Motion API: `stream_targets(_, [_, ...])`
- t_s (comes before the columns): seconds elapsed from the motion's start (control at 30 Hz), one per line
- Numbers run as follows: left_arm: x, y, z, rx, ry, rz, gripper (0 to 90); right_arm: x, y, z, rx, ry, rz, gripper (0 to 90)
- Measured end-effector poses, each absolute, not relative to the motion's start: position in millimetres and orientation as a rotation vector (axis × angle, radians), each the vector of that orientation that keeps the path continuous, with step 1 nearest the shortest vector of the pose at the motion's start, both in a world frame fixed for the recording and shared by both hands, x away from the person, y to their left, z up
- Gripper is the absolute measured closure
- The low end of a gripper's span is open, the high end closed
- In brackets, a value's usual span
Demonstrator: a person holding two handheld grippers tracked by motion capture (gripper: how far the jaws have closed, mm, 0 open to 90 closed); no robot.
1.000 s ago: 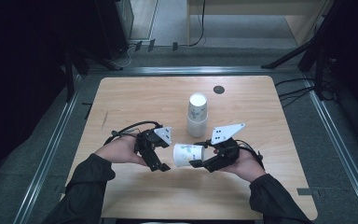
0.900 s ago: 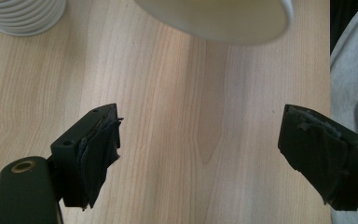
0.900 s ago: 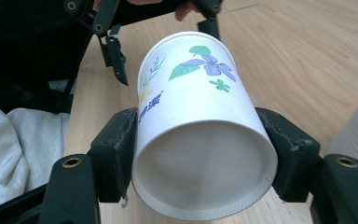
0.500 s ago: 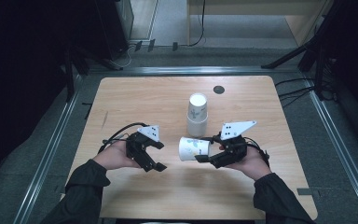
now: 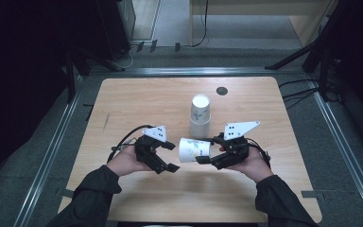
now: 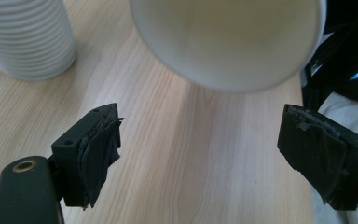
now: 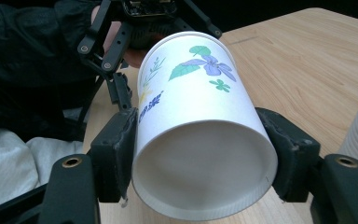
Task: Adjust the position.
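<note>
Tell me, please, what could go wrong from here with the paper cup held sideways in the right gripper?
The right gripper clamps the thin flowered paper cup near its base; squeezing harder could dent it. The cup's mouth faces the open left gripper, so a misjudged closing might crumple the rim. The cup stack stands close behind and could be knocked over.

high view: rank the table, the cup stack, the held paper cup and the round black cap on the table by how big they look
1. table
2. cup stack
3. paper cup in the right tool, lying sideways, slightly smaller than the stack
4. black cap
</note>
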State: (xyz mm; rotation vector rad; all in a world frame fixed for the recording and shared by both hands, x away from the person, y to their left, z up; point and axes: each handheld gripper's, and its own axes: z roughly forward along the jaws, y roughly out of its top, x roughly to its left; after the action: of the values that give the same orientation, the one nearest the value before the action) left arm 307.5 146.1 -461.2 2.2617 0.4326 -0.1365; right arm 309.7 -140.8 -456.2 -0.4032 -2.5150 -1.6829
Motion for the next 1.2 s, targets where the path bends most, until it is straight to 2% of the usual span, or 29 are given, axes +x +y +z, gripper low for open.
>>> stream_targets(0.53, [305,140,-458,2.122,0.364,-0.151,13.5,307,-132,-458,-0.336,-2.473,-1.672,34.2])
stream_targets(0.87, [303,139,-457,2.105,0.315,-0.155,14.5,306,-125,-459,-0.312,-2.440,-1.657,34.2])
stream_targets(1.0, [301,139,-458,2.113,0.290,-0.170,20.6,305,-123,-460,-0.309,-2.441,-1.644,34.2])
stream_targets(1.2, [300,139,-458,2.131,0.274,-0.153,22.1,305,-123,-461,-0.309,-2.445,-1.625,34.2])
